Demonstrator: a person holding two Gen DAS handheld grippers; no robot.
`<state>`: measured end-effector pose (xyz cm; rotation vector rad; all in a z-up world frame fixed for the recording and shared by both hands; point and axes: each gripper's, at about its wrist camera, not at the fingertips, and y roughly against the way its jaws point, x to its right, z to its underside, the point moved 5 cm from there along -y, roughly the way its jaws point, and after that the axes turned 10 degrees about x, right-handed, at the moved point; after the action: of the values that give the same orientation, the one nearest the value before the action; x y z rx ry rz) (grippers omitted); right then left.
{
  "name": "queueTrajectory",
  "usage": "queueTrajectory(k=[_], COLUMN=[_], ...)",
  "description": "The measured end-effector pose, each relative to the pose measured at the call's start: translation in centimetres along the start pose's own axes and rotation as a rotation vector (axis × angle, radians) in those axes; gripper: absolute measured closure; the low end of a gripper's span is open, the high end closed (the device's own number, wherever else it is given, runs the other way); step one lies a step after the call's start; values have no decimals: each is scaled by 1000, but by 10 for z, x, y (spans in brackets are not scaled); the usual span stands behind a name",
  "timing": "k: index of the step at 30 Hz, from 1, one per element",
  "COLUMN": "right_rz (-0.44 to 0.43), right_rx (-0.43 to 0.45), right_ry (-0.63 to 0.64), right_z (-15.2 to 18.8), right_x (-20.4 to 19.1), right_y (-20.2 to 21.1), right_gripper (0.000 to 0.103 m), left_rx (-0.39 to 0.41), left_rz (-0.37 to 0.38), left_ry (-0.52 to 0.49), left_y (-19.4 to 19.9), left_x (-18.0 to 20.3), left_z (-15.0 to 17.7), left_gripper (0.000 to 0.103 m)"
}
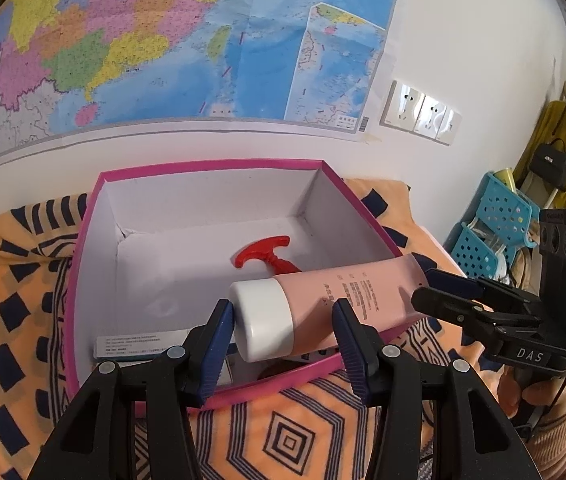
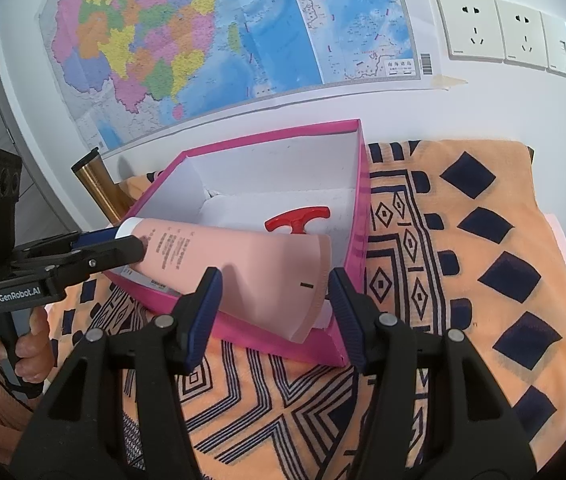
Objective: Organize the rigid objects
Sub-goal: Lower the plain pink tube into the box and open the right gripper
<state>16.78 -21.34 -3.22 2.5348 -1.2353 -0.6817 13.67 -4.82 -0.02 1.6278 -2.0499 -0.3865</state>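
Observation:
A pink tube [image 1: 347,296] with a white cap [image 1: 261,320] hangs over the near rim of an open pink box [image 1: 211,166] with white walls. My left gripper [image 1: 283,320] is shut on the tube at its cap end, one pad on the cap and the other on the body. My right gripper [image 2: 273,292] is shut across the tube's flat crimped end [image 2: 307,280]. From the left wrist view the right gripper [image 1: 439,292] reaches in from the right. A red T-handled piece [image 1: 267,258] lies on the box floor, its lower part hidden by the tube.
A flat white and teal packet [image 1: 139,346] lies in the box's near left corner. The box rests on an orange patterned cloth [image 2: 463,260]. A map and wall sockets [image 2: 503,32] are behind. A brass cylinder [image 2: 97,188] stands left, a blue basket [image 1: 491,224] right.

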Motion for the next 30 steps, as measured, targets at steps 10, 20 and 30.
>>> queueTrajectory(k=[10,20,30], right_rz=[8,21,44], right_rx=[-7,-13,-29], right_ry=[1,11,39], right_z=[-3,-8,-7], right_x=[3,3,-3], right_y=[-7,-14,-24], right_gripper=[45,45,43], left_rx=[-9,-62,-105], left_rz=[-1,-5,-19], left_ry=[16,48,88], left_y=[-7,-25,-41], left_x=[-3,-12,-26], left_z=[-2,2,8], left_gripper=[51,51,51])
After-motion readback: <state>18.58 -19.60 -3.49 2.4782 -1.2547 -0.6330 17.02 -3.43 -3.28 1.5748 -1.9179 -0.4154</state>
